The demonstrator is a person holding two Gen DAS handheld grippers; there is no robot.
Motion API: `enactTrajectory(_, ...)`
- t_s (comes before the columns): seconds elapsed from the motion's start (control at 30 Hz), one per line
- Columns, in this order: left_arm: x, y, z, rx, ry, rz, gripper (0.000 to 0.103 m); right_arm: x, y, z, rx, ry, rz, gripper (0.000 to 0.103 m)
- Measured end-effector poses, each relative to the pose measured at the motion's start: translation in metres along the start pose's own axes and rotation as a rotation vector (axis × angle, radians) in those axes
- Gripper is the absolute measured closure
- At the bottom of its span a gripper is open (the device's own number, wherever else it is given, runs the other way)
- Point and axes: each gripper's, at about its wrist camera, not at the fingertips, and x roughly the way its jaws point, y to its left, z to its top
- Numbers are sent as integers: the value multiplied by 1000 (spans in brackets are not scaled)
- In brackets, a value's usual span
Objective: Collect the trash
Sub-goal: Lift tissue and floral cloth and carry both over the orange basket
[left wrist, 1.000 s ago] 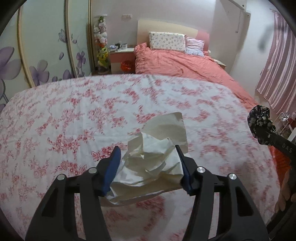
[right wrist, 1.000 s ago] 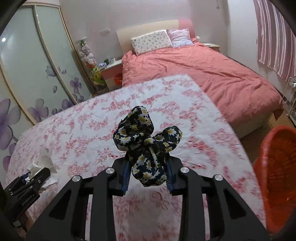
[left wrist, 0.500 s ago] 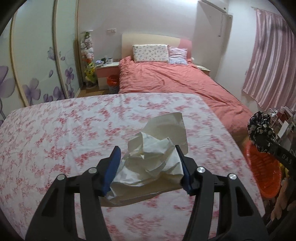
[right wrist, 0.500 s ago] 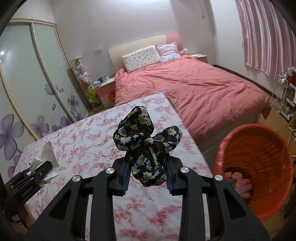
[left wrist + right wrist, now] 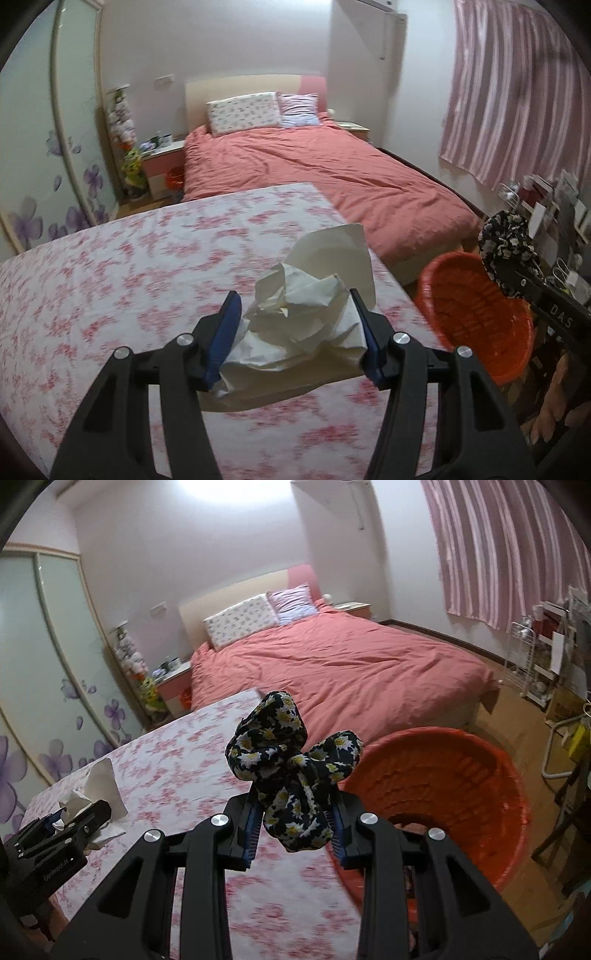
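Note:
My left gripper (image 5: pixel 295 325) is shut on a crumpled wad of white paper (image 5: pixel 306 314), held in the air over the floral-covered surface (image 5: pixel 129 280). My right gripper (image 5: pixel 293 823) is shut on a bunched black cloth with yellow and white flowers (image 5: pixel 291 771), at the near left rim of the orange basket (image 5: pixel 461 775). In the left wrist view the same flowered cloth (image 5: pixel 506 243) and the orange basket (image 5: pixel 476 314) sit at the right, just past the surface's edge. The left gripper (image 5: pixel 79 814) with its white paper (image 5: pixel 99 786) shows at the lower left of the right wrist view.
A bed with a salmon-red cover (image 5: pixel 351 664) lies beyond the floral surface. Pink striped curtains (image 5: pixel 517 92) hang at the right. A wire rack with clutter (image 5: pixel 535 657) stands on the wooden floor right of the basket. Sliding wardrobe doors with purple flowers (image 5: pixel 37 166) line the left.
Both grippers have swung to the right with their loads. The orange basket has come into view and grown larger, now under the right gripper's tip. Neither grip has changed.

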Motion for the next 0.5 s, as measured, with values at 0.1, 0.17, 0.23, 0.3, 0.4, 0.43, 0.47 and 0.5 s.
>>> enactTrajectory(0.1,3,-24,1,28,2,-27,46,-1,-16,1,25,-6,-21,71)
enactTrajectory(0.17,5,-41,1,46,6,-49,46,-1,-26,1,40,-10,-35,71)
enactTrajectory(0.23,7,-53,1,58,8,-68,46,-2,-35,1,54,-14,-45,71)
enactTrajectory(0.3,10,-69,1,72,11,-93,46,-3,-44,1,66,-18,-53,71)
enactTrajectory(0.4,15,-91,2,94,17,-131,46,-3,-55,0,82,-23,-69,71)
enactTrajectory(0.43,17,-100,2,102,20,-145,46,-3,-60,0,91,-24,-74,71)
enactTrajectory(0.47,18,-105,1,107,23,-155,46,-3,-65,0,97,-24,-78,71)
enactTrajectory(0.5,21,-113,1,113,27,-170,46,-3,-70,-1,102,-24,-82,71)
